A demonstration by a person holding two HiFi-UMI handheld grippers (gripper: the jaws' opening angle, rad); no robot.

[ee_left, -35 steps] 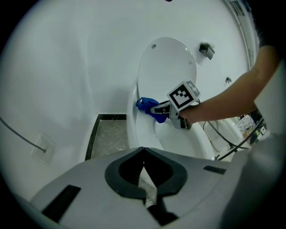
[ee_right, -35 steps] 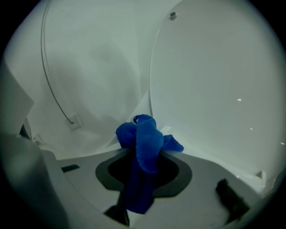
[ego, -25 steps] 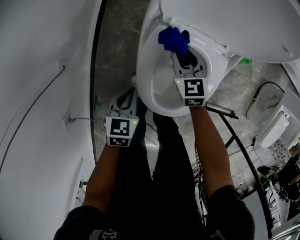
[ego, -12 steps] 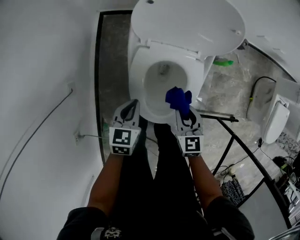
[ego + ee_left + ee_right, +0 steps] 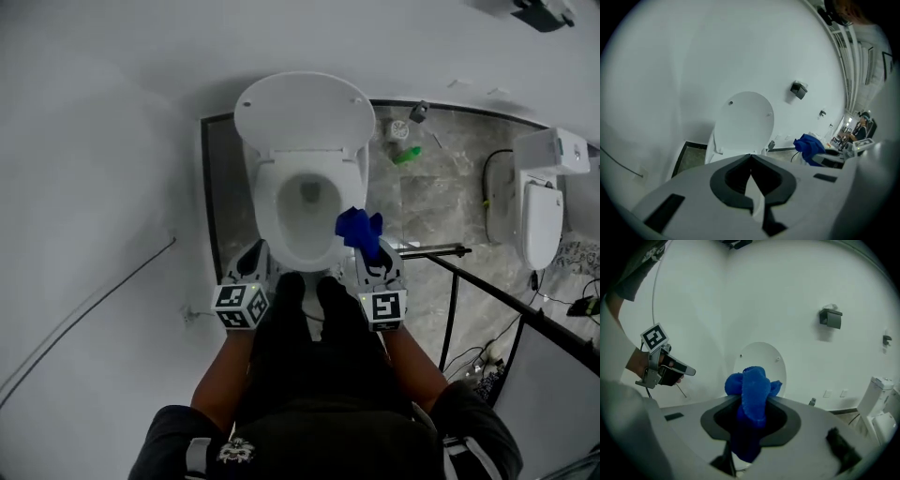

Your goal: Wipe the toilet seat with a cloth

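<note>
Black-trousered legs [image 5: 309, 366] stand nearest. Left claw [image 5: 255, 253] is fully closed and empty, just left of the bowl's front. Right claw [image 5: 368, 251] is clamped on a crumpled blue terry cloth [image 5: 357, 230], which bunches up out of the jaws by the right front edge of the white plastic toilet seat [image 5: 266, 211]. Contact with the seat is unclear. The white oval lid [image 5: 303, 114] is up. A green bottle [image 5: 406, 156] lies on the grey marble floor [image 5: 441, 197] farther right.
</note>
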